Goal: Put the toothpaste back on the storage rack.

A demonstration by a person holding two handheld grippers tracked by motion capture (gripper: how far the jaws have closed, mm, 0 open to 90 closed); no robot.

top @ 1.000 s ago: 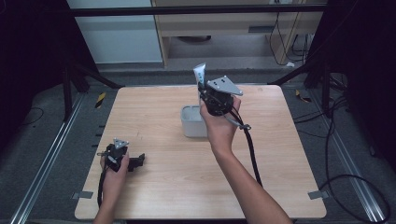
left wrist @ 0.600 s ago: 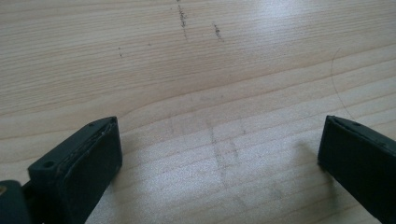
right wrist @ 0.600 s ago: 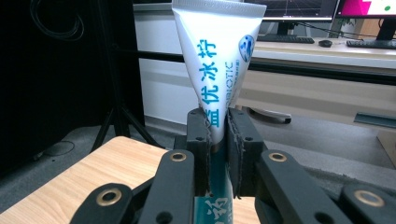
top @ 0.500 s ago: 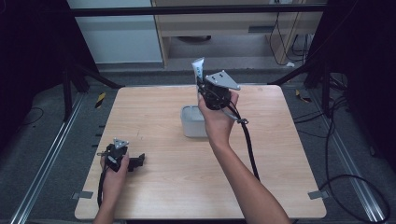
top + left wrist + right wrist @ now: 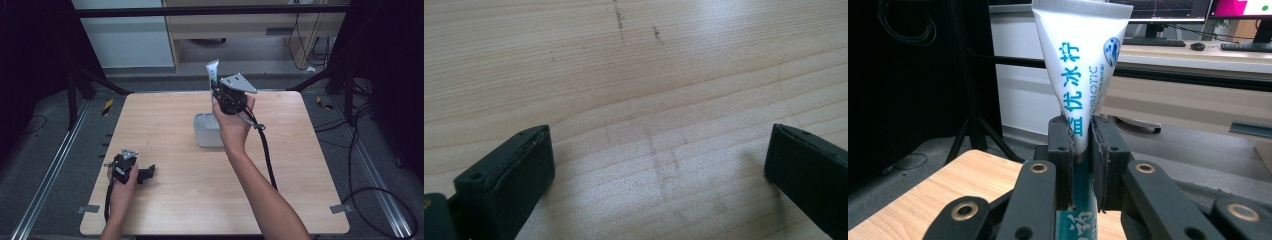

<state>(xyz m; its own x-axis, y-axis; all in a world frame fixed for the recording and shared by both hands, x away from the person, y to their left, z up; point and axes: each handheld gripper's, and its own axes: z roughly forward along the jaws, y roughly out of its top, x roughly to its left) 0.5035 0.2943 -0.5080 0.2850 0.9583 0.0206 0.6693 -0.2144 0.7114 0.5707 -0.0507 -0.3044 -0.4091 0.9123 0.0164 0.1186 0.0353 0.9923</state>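
Observation:
A white toothpaste tube (image 5: 1080,65) with blue print stands upright, crimped end up, pinched between the pads of my right gripper (image 5: 1081,150). In the high view that right gripper (image 5: 220,90) is held in the air above the far middle of the table, with the tube (image 5: 213,75) sticking up over a light grey box (image 5: 206,132). My left gripper (image 5: 147,173) rests low on the table at the near left. Its jaws stand wide apart over bare wood (image 5: 654,130) with nothing between them.
The wooden table (image 5: 300,165) has free room on its right half and along the front. A black cable (image 5: 265,150) trails from the right gripper along the forearm. Dark stands and cables lie on the floor around the table.
The right hand has lifted slightly with the tube, keeping it above the grey box. The left hand has stayed where it was.

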